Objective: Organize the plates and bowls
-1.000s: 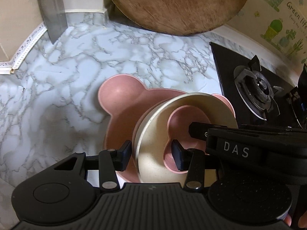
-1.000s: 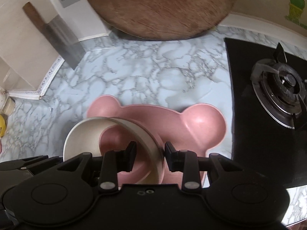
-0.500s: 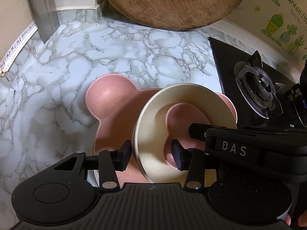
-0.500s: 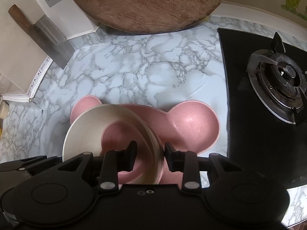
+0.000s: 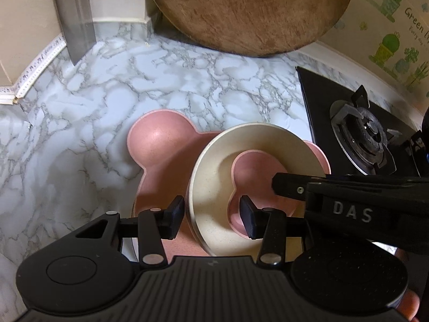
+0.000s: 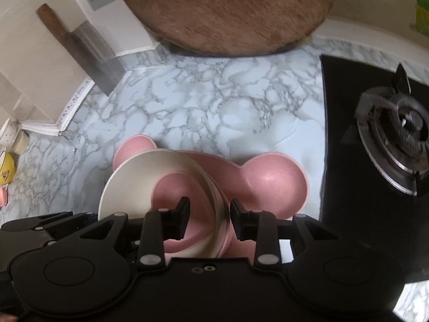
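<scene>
The left gripper (image 5: pixel 211 218) had its jaws set astride the near-left rim of a cream bowl (image 5: pixel 214 187), one pad outside the wall and one inside, closed on it. The right gripper (image 6: pixel 209 218) gripped the same bowl's opposite rim (image 6: pixel 214 214) the same way, its jaws clenched with the wall between them. The cream bowl, tilted and carrying a small pink bear-shaped dish (image 5: pixel 257 177) inside it, sat over a larger pink bear-shaped plate (image 5: pixel 158 145) lying on the marble table (image 5: pixel 107 94) just ahead of both sets of jaws. Whether the bowl touched the plate could not be told. Farther ahead, a round wooden board (image 5: pixel 249 10) leaned at the wall, a cleaver (image 6: pixel 91 45) stood beyond to the left, and a gas burner (image 6: pixel 396 139) lay off to the right.
</scene>
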Demonstrator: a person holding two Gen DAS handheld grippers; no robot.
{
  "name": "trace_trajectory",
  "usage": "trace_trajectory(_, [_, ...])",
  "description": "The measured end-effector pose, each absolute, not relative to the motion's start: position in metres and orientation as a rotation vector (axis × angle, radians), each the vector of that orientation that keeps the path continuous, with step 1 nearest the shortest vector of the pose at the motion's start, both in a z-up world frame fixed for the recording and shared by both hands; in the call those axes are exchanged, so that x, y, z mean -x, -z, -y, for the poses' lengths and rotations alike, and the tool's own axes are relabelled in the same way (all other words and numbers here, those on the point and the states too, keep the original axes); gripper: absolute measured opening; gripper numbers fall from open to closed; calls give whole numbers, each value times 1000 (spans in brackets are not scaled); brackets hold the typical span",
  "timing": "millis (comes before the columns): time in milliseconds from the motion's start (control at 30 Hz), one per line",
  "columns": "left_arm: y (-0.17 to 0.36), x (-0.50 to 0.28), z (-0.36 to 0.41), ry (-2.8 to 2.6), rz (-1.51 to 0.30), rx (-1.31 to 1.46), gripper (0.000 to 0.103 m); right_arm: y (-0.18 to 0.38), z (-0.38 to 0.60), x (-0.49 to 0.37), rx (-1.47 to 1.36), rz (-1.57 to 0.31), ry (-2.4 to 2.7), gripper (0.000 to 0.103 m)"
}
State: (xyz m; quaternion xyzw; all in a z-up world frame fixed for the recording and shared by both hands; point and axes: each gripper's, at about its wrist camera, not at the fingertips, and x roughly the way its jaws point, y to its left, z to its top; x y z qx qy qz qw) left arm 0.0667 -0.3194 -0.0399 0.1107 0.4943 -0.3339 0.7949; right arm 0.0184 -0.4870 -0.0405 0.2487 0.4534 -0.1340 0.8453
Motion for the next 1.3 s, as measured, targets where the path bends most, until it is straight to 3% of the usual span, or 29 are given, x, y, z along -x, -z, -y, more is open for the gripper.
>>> trace_trajectory(267, [23,-50,295,770,-973,-247,44,22,471,9,-517,-875,292,36])
trace_trajectory(500, [8,-34,273,803,-907,-245,46,2,448,33,-469,-790,295,53])
trace_trajectory(633, [1,-26,262,814,-876,-232,57,-4,442,47,-484,-749,284,56])
trace_trajectory(700, [-2,-21,258,822,-854,-235,57,-6,438,52,-479,-735,286,62])
trace_trajectory(867, [-8,-12,247,833,-818,-244,62,-10,430,64,-468,-699,259,64])
trace_trajectory(933, [-10,-8,243,838,-799,-242,68,-11,428,70,-463,-678,244,69])
trace_trajectory(1000, [-12,-5,238,835,-789,-239,69,-12,426,76,-475,-662,232,79])
trace_trajectory(1167, [-17,-1,223,817,-749,-222,72,-12,420,85,-438,-625,204,85])
trace_trajectory(1300, [-20,0,208,798,-722,-199,73,-13,409,93,-398,-600,170,97])
